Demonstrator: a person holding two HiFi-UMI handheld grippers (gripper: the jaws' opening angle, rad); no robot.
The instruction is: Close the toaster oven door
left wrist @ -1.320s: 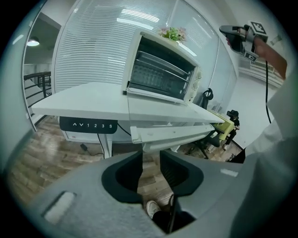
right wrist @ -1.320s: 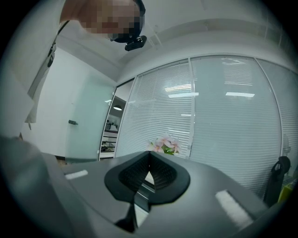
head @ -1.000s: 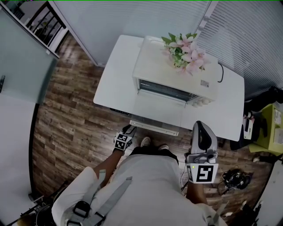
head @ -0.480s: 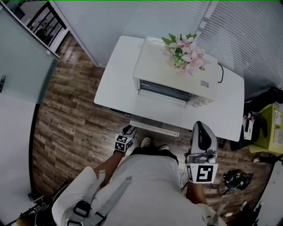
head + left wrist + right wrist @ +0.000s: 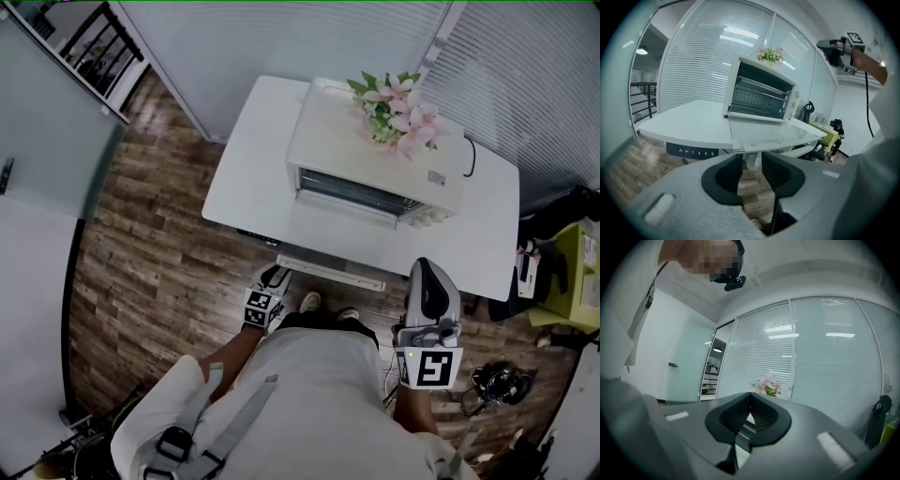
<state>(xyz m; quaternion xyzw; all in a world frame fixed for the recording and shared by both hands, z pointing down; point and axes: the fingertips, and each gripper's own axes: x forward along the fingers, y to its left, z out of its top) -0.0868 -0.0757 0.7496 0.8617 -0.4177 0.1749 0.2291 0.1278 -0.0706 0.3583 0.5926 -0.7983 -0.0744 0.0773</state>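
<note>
Toaster oven (image 5: 375, 159) sits on the white table (image 5: 248, 159), pink flowers (image 5: 398, 108) on its top, and its door (image 5: 337, 239) hangs wide open, folded down flat with the handle (image 5: 330, 272) out past the table's front edge. Left gripper (image 5: 751, 159) is low, just under that handle edge, jaws apart and just easing inward, nothing between the pads. Right gripper (image 5: 750, 397) is held level at the table's right, tips closed together, gripping nothing.

A white table (image 5: 246, 161) stands on a wood floor (image 5: 150, 253). A toaster oven (image 5: 347, 141) sits on the table, its door (image 5: 337, 239) open flat.
</note>
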